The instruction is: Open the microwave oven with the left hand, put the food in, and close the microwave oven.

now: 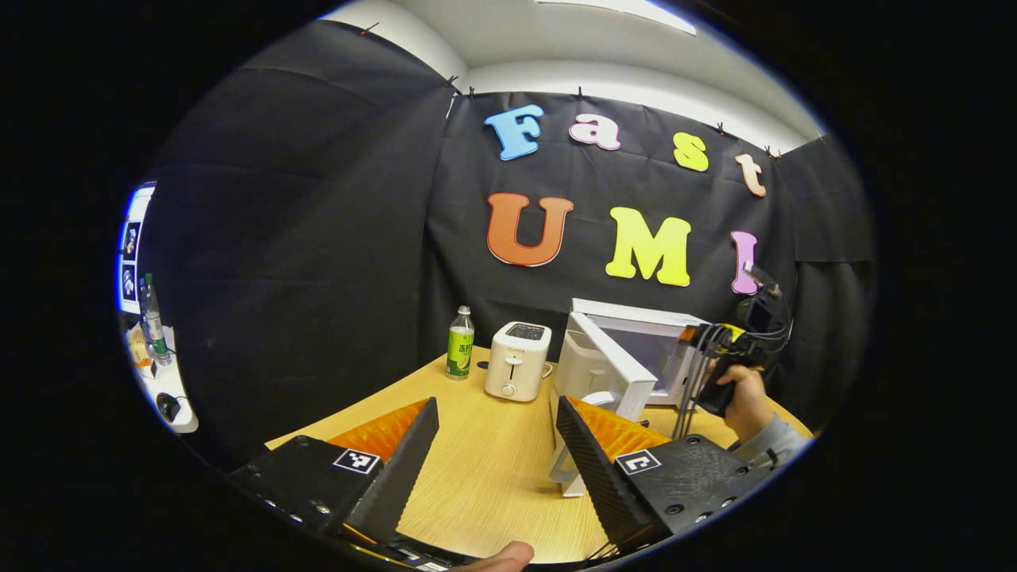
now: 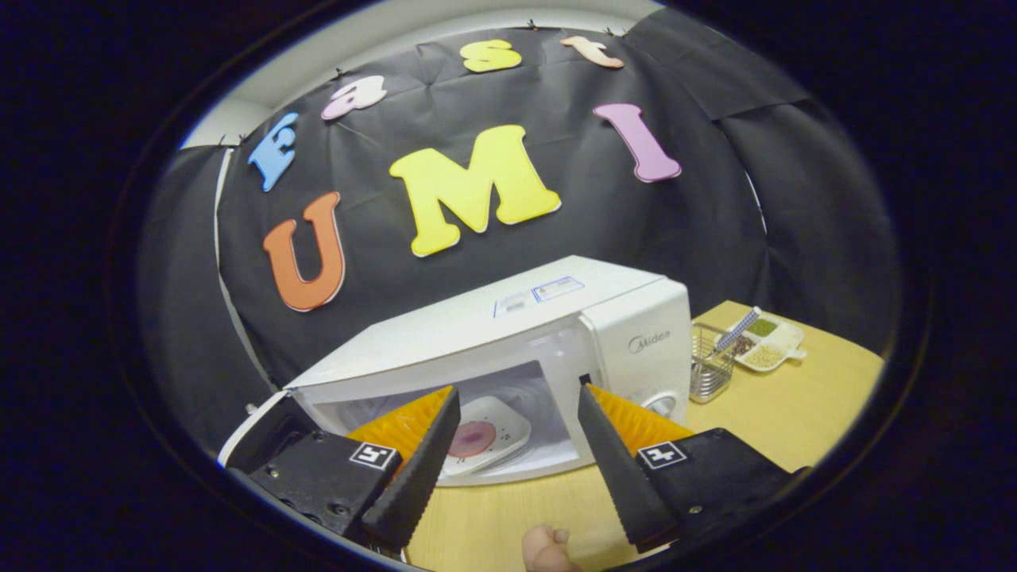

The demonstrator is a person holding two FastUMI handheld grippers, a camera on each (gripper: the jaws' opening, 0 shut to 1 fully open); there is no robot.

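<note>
We note the microwave oven [image 2: 508, 349] standing on the wooden counter [image 2: 794, 413] with its door [image 1: 608, 357] swung open; inside, the white plate [image 2: 486, 435] with a round of pinkish food [image 2: 474, 436] rests on the oven floor. The right claw [image 2: 512, 445] is spread wide and empty just in front of the opening, with the plate seen between its fingers. The left claw [image 1: 496, 449] hangs wide and empty over the counter near the door edge, with a toaster [image 1: 517, 360] and a green-labelled bottle [image 1: 460, 343] beyond it.
</note>
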